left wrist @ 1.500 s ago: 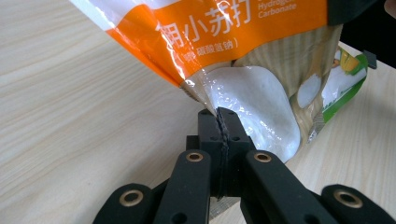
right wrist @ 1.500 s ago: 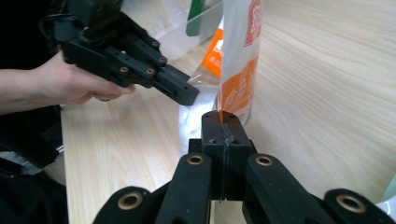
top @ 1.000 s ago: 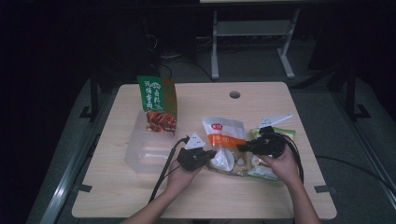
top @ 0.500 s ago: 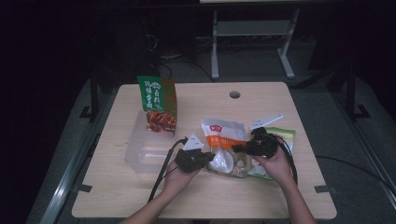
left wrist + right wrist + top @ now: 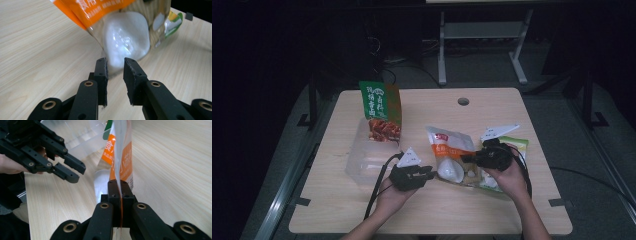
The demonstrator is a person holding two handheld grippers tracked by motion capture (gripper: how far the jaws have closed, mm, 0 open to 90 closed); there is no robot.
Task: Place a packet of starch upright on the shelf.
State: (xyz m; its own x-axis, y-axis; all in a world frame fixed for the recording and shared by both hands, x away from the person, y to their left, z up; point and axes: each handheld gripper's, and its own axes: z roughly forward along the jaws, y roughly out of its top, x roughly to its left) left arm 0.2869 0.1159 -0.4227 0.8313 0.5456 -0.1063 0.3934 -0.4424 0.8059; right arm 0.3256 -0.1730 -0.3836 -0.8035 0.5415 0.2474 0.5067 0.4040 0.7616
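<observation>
An orange and clear pouch [image 5: 447, 145] with a white lump inside lies on the wooden table [image 5: 422, 215], right of centre. My right gripper [image 5: 468, 159] reaches in from the right and is shut on the pouch's thin edge [image 5: 124, 167], which runs up between the closed jaws. My left gripper [image 5: 431, 174] sits just left of the pouch, its jaws pointing at it. Those jaws [image 5: 115, 62] have just been opening and stand a little apart with nothing between them. The pouch's white bulge [image 5: 126, 37] is right beyond the tips. From the right gripper view the left gripper [image 5: 78, 173] hangs at upper left.
A clear plastic container [image 5: 362, 162] lies at the left, with a tall green snack bag [image 5: 379, 105] standing at its far end. A green packet [image 5: 518, 142] lies under the right hand. A cable hole [image 5: 463, 101] is at the table's back.
The left gripper has drawn back a little from the pouch toward the person, and its jaws have parted. The right gripper has stayed in place on the pouch.
</observation>
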